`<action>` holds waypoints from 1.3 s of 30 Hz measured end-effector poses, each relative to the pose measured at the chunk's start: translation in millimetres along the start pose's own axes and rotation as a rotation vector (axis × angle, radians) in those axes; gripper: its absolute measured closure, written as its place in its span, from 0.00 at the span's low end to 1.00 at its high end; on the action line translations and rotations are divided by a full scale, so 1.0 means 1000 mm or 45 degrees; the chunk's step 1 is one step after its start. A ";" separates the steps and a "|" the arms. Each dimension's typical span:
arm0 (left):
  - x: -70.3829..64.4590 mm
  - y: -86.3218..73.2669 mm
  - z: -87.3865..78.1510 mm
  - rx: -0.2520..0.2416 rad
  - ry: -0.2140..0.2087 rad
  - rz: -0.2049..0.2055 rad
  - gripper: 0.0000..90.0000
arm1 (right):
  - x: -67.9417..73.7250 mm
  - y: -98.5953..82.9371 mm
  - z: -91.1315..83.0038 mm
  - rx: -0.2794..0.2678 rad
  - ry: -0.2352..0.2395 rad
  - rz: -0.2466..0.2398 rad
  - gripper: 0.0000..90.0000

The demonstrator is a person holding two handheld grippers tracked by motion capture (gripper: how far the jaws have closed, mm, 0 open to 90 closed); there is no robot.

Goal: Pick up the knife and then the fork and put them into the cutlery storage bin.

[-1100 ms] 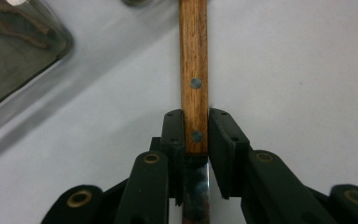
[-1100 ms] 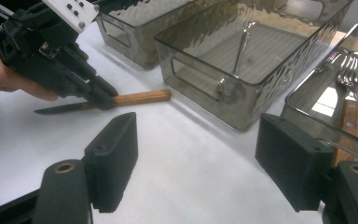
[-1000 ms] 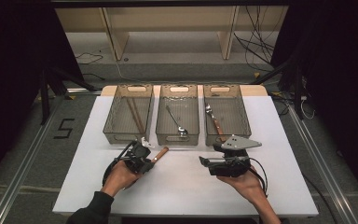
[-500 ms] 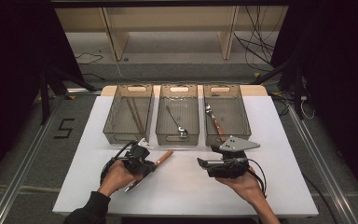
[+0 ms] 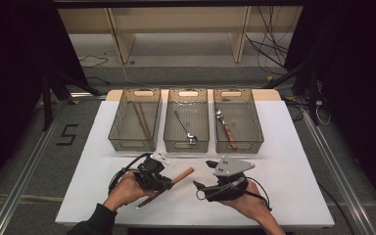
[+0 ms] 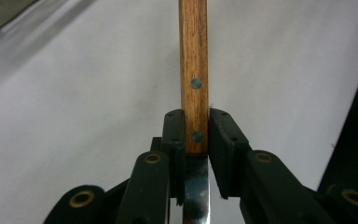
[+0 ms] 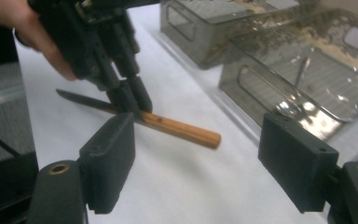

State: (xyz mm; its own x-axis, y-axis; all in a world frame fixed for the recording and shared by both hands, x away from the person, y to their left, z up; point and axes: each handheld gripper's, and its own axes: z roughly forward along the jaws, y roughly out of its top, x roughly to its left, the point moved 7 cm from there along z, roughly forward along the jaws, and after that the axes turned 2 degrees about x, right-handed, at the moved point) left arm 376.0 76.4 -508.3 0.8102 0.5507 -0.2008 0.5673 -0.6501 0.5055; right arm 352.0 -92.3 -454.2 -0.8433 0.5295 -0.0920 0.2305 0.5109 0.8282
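Note:
A knife with a riveted wooden handle (image 5: 182,175) and a dark blade lies low over the white table (image 5: 293,161), near the front. My left gripper (image 5: 165,185) is shut on it where handle meets blade. In the left gripper view the handle (image 6: 193,70) runs straight out from between the pads of the left gripper (image 6: 196,135). My right gripper (image 5: 198,188) sits just right of the knife, pointing left at it, jaws wide open and empty. The right gripper view shows the knife (image 7: 182,130) held by the left gripper (image 7: 130,100), beyond the right gripper (image 7: 200,158).
Three clear bins stand in a row behind the grippers. The left bin (image 5: 132,144) holds chopsticks, the middle bin (image 5: 186,145) a spoon (image 5: 183,125), the right bin (image 5: 239,145) a wooden-handled fork (image 5: 225,127). A shelf unit stands beyond the table.
Both hands have drawn back toward the table's front edge. The left gripper kept the knife. The right gripper shifted left, closer to the handle's end.

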 end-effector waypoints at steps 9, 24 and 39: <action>-0.018 0.003 -0.001 0.021 -0.051 0.057 0.85 | 0.023 -0.005 0.012 0.072 -0.075 -0.290 0.32; -0.038 0.006 -0.006 0.049 -0.071 0.157 0.85 | 0.051 -0.027 0.034 0.221 -0.262 -0.919 0.41; -0.047 0.007 -0.009 0.057 -0.110 0.189 0.85 | 0.064 -0.036 0.042 0.238 -0.458 -1.237 0.64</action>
State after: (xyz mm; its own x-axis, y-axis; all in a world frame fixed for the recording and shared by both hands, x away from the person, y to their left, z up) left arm 340.5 50.6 -487.4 0.8939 0.4013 -0.1995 0.4453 -0.7446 0.4973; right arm 310.4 -48.3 -512.9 -0.5191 -0.0096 -0.8547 -0.3705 0.9036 0.2149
